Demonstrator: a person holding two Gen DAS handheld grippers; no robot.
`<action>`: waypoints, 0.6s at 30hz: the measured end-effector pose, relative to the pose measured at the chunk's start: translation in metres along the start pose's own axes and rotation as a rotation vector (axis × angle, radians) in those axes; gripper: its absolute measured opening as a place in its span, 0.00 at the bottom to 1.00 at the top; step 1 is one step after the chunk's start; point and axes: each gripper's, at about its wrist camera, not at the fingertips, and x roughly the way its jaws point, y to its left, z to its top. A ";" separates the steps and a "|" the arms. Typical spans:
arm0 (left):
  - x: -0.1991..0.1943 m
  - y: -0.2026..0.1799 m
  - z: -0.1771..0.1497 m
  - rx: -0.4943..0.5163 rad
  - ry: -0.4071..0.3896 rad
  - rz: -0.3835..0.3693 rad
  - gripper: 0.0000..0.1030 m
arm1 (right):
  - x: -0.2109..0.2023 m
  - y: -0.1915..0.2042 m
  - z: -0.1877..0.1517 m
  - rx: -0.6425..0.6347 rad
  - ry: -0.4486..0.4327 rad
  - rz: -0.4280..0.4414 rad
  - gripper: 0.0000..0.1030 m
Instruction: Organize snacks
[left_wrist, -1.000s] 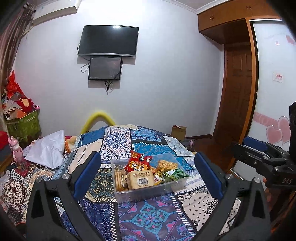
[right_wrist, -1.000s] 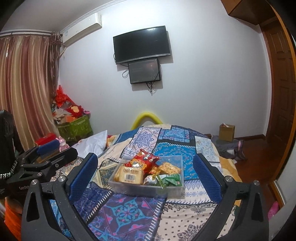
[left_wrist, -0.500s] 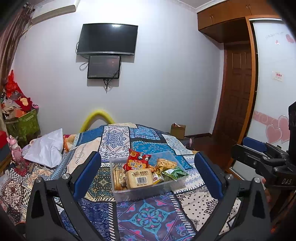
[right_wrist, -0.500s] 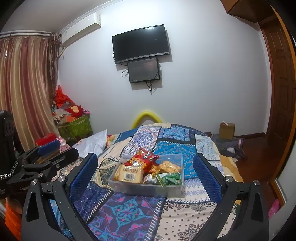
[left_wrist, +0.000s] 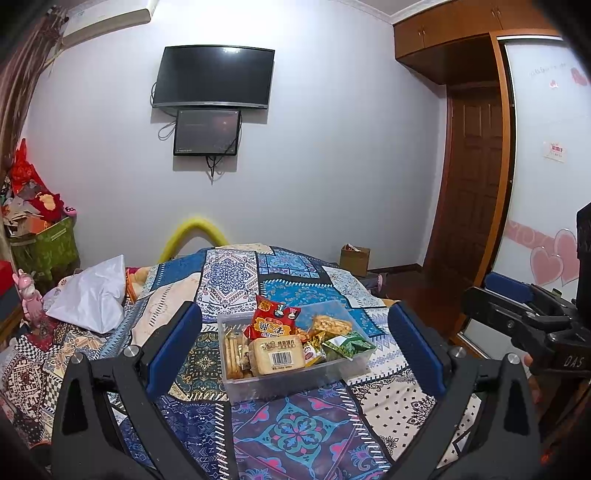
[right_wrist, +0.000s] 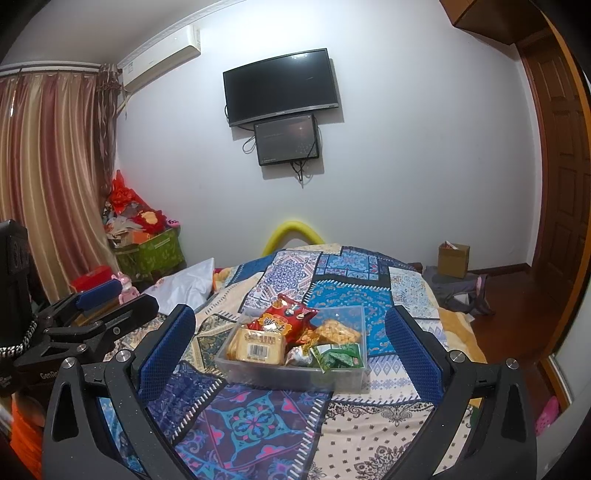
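Observation:
A clear plastic bin (left_wrist: 280, 386) (right_wrist: 347, 376) sits on the patchwork bedspread (left_wrist: 295, 435) (right_wrist: 258, 424). Inside lie a red snack bag (left_wrist: 275, 319) (right_wrist: 286, 319), a tan biscuit pack with a barcode (left_wrist: 279, 354) (right_wrist: 258, 345), a green packet (left_wrist: 349, 345) (right_wrist: 338, 356), a bag of yellow crisps (left_wrist: 330, 325) (right_wrist: 338, 330) and a sleeve of crackers (left_wrist: 232, 352). My left gripper (left_wrist: 295, 343) is open, its blue pads held wide either side of the bin, short of it. My right gripper (right_wrist: 290, 343) is open too, framing the bin from the right. Each gripper shows at the edge of the other's view.
A white pillow (left_wrist: 94, 293) (right_wrist: 188, 284) lies at the bed's left. A yellow foam arch (left_wrist: 192, 232) (right_wrist: 293, 230) stands behind the bed. A green box of clutter (left_wrist: 44, 247) sits left, a cardboard box (right_wrist: 454, 258) and a wooden door (left_wrist: 469, 184) right.
Both views have shifted only slightly; the bin sits a touch lower and nearer in the left wrist view. Both grippers remain open and hold nothing.

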 end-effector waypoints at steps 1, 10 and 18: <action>0.000 0.000 0.000 0.000 0.000 -0.001 0.99 | 0.000 0.000 0.000 0.000 0.000 0.000 1.00; 0.000 0.001 0.000 -0.009 0.003 -0.003 0.99 | -0.001 0.002 -0.001 0.002 0.002 0.003 1.00; 0.000 0.003 0.000 -0.008 0.004 -0.001 0.99 | -0.001 0.004 -0.001 0.003 0.005 0.003 1.00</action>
